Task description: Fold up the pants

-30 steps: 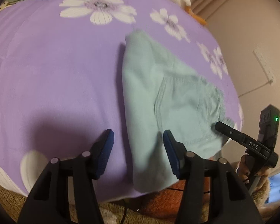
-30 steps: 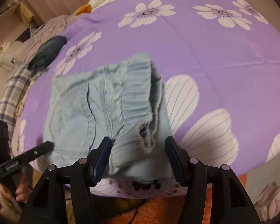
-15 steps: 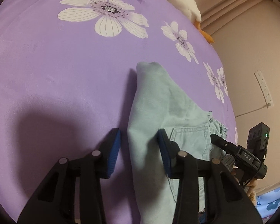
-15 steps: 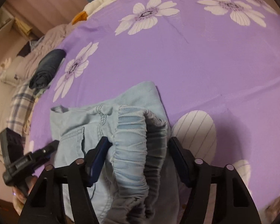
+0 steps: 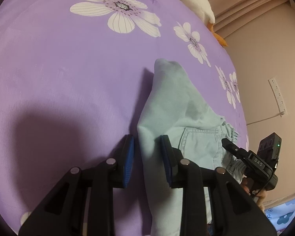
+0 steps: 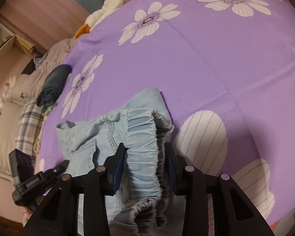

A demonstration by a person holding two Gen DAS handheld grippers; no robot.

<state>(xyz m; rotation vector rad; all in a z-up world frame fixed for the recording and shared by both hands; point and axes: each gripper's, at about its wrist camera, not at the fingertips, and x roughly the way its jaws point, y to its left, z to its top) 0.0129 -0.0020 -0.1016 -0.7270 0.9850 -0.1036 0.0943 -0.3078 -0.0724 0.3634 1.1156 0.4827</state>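
Purple floral bedspread (image 5: 64, 74), lots of free room ahead and to my left. Pants (image 5: 173, 106) lie bunched at the near edge of the bed. Left tongs (image 5: 146, 157) straddle the folded leg edge, pads apart, not clamped from what I see. Right tongs (image 6: 145, 169) straddle the elastic waistband (image 6: 142, 137); can't tell if they're pinching. I reckon both ends are taken to carry the fold forward.

the left gripper (image 5: 147, 158) straddles a folded edge of pale blue pants (image 5: 173, 106) on the purple flowered bedsheet (image 5: 68, 59), fingers (image 5: 128, 157) apart; the right gripper (image 5: 245, 155) sits at the waistband.
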